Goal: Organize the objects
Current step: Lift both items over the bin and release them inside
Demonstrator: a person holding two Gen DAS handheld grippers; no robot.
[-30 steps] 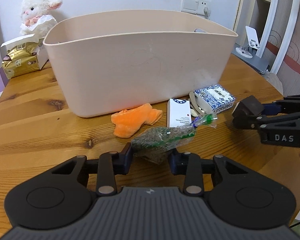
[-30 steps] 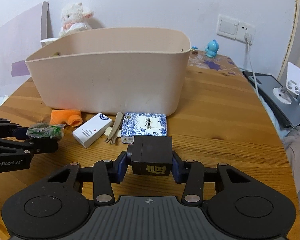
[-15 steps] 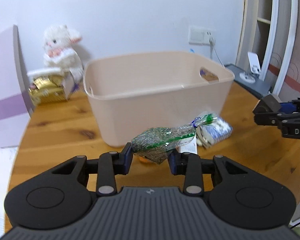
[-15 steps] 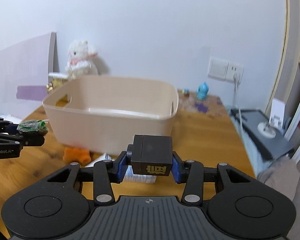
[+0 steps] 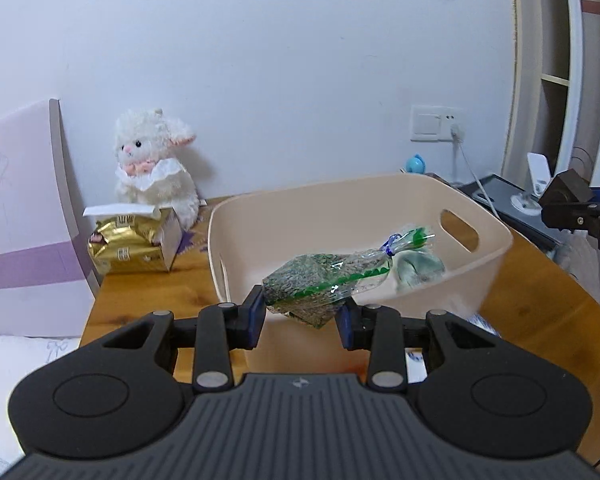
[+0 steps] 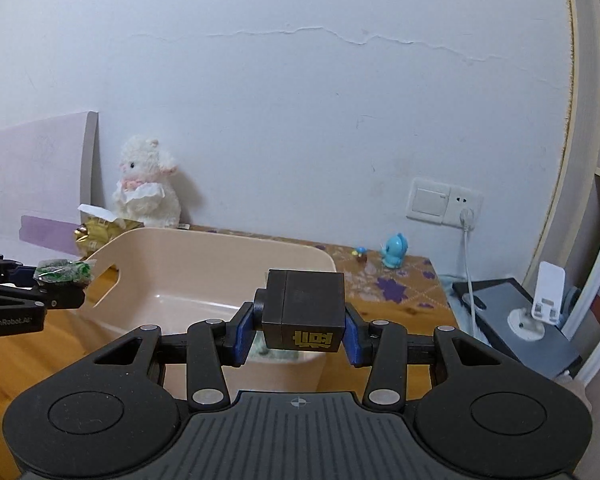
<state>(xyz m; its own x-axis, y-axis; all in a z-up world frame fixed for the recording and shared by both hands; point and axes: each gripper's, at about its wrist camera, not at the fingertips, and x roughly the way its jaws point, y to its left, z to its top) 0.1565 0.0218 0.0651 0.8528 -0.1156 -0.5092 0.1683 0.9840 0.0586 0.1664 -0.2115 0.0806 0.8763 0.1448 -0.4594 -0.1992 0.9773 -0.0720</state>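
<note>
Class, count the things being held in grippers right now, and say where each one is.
2. A clear bag of green bits in the left gripper; a black box in the right gripper. Both hang above the beige bin.

The left gripper (image 5: 301,315) clamps a clear bag of green flakes (image 5: 320,286) above the beige bin (image 5: 496,256); a plush lamb (image 5: 152,168) and gold packet (image 5: 128,248) occupy the desk's (image 5: 148,292) far left corner
</note>
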